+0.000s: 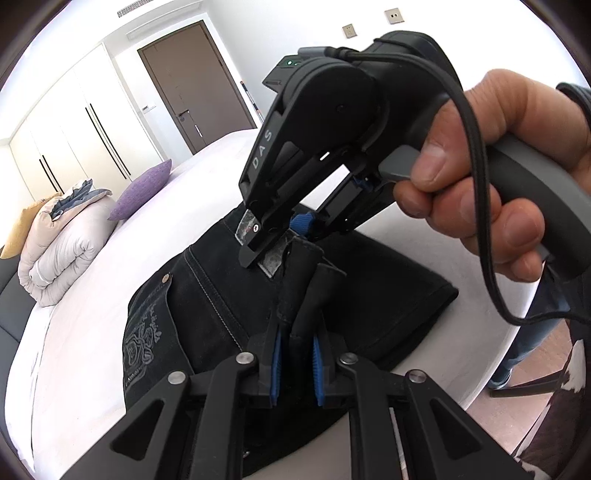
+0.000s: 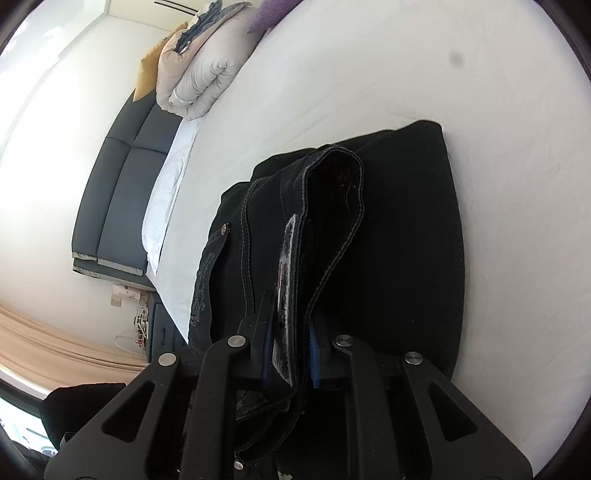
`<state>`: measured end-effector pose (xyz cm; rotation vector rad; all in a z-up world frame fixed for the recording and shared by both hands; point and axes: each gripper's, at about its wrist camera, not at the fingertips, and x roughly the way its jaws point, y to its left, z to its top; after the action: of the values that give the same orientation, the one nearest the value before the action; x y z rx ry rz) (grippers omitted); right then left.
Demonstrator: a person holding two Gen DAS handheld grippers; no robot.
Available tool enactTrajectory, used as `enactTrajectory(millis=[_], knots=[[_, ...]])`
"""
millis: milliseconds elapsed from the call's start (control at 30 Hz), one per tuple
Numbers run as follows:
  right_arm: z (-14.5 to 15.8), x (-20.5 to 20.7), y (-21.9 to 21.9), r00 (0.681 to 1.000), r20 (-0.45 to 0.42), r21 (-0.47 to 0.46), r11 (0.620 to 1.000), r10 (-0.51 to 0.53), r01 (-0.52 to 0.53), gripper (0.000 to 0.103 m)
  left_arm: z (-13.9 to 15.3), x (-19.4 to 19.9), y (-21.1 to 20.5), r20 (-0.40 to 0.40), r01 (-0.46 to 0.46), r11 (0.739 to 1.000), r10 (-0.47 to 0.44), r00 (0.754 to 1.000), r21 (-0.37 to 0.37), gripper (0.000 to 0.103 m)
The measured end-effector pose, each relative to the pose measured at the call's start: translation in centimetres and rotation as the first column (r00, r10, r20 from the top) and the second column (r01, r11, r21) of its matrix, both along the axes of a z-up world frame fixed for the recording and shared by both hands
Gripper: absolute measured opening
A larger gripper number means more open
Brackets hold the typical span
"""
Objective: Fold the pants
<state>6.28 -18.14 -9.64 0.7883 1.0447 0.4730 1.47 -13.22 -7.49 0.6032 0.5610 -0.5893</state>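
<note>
Fold in progress: left gripper (image 1: 295, 360) and right gripper (image 2: 290, 345) both clamp the black denim pants' (image 1: 221, 295) waistband; next, lay it flat onto the white bed sheet (image 2: 406, 74).

We see a white bed sheet (image 1: 92, 314) covering the mattress. Near the head edge of the bed we note a rolled beige duvet (image 1: 62, 254), a folded blue-grey cloth (image 1: 79, 194) lying on top of it, a mustard cushion (image 1: 18, 236) just behind, and a purple pillow (image 1: 142, 194) beside the duvet. We note a dark upholstered headboard (image 2: 122, 206) along the wall, a brown door (image 1: 194, 85), white wardrobe doors (image 1: 74, 125) with dark handles, two wall sockets (image 1: 369, 23), and a beige curtain (image 2: 48, 347).
</note>
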Motion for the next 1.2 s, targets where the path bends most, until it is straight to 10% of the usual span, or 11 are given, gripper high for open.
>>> enactTrajectory(millis=[667,900,1067,1200], knots=[[-3.7,-4.1,-5.2,0.991,0.034,0.092,0.988,-0.126,0.122,0.012,-0.3,0.4,-2.6,-0.088,0.083,0.996,-0.085,0.993,-0.026,0.018],[-3.3,-4.7,-5.7,0.991,0.008,0.103,0.986,-0.136,0.134,0.022,3.2,0.2,0.5,-0.161,0.083,0.974,-0.119,0.98,-0.212,0.069],[-0.2,-7.6,-8.6,0.972,0.057,0.094,0.971,-0.226,0.22,0.037,6.9,3.7,6.4,-0.226,-0.031,0.926,-0.059,0.972,-0.377,0.068],[3.0,-7.4,-6.6,0.983,0.134,0.079,0.99,-0.124,0.114,0.031,7.0,11.2,10.6,-0.366,-0.192,0.863,0.009,0.931,-0.468,0.025]])
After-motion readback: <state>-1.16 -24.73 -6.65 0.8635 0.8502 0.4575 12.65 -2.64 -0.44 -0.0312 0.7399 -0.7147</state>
